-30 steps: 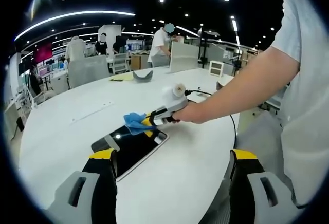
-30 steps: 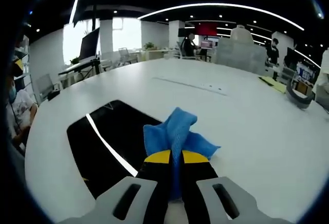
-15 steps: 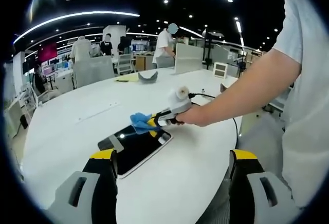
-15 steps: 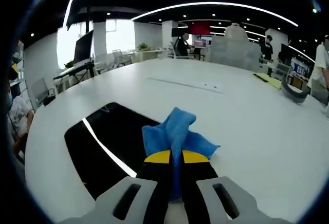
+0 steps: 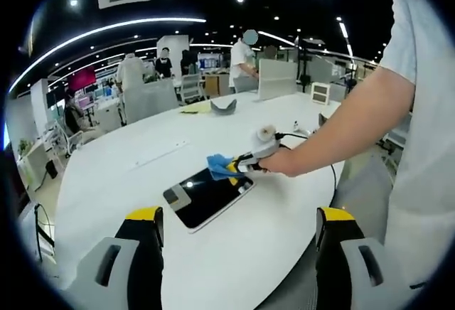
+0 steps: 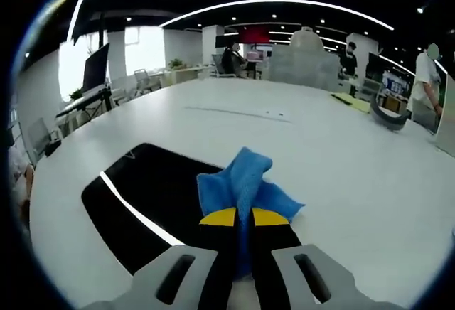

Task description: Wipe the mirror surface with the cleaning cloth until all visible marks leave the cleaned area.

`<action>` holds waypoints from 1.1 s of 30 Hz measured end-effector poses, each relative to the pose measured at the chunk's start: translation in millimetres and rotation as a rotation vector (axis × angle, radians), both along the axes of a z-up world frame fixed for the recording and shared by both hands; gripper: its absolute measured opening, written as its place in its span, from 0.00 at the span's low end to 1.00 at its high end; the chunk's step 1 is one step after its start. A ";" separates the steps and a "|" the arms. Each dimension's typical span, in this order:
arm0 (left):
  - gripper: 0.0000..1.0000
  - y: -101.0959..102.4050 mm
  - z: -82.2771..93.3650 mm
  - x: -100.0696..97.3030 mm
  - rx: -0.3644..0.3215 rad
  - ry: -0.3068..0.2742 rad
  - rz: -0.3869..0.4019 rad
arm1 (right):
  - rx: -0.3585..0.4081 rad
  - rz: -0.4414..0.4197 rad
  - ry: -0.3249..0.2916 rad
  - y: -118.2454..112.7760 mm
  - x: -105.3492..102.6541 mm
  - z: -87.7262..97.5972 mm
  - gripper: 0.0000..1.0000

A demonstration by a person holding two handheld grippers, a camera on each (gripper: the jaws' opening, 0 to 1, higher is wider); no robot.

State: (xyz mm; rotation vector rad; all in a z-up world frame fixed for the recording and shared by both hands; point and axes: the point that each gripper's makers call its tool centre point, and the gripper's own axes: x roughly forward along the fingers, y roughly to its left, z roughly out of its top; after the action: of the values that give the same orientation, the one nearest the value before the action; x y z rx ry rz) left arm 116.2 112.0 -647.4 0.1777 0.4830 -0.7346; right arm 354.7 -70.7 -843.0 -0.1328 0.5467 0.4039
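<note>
A flat dark mirror (image 5: 208, 198) (image 6: 138, 207) lies on the round white table (image 5: 128, 175). My right gripper (image 6: 242, 217) is shut on a bunched blue cleaning cloth (image 6: 240, 185) (image 5: 221, 166), which rests at the mirror's far right edge. In the left gripper view that gripper (image 5: 238, 170) reaches in from the right, held by a person's hand (image 5: 281, 162). My left gripper (image 5: 234, 225) hangs open well in front of the mirror, its yellow-tipped jaws wide apart with nothing between them.
A person's arm (image 5: 355, 114) and white shirt (image 5: 426, 146) fill the right side of the left gripper view. A cable (image 5: 328, 171) trails over the table edge. A grey curved object (image 5: 223, 106) (image 6: 389, 119) lies far back. Several people and desks stand beyond.
The left gripper's camera has pulled back and up, so the mirror looks smaller and farther. The right gripper keeps the cloth at the same spot on the mirror's edge.
</note>
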 end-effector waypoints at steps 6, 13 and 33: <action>0.89 11.0 13.2 5.3 -0.021 -0.036 0.012 | -0.011 -0.092 -0.002 0.5 -1.1 0.4 0.01; 0.89 27.3 9.3 9.9 -0.027 -0.041 -0.012 | -0.011 -0.173 0.019 0.6 -6.3 0.4 0.01; 0.89 60.2 7.7 13.6 -0.068 -0.053 0.011 | -0.024 -0.125 0.044 31.2 -21.5 -0.4 0.01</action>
State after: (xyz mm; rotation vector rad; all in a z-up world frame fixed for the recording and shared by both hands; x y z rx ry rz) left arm 129.9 172.2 -639.7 0.1305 0.4079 -0.7327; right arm 333.1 -39.5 -843.4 -0.1126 0.5999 0.2789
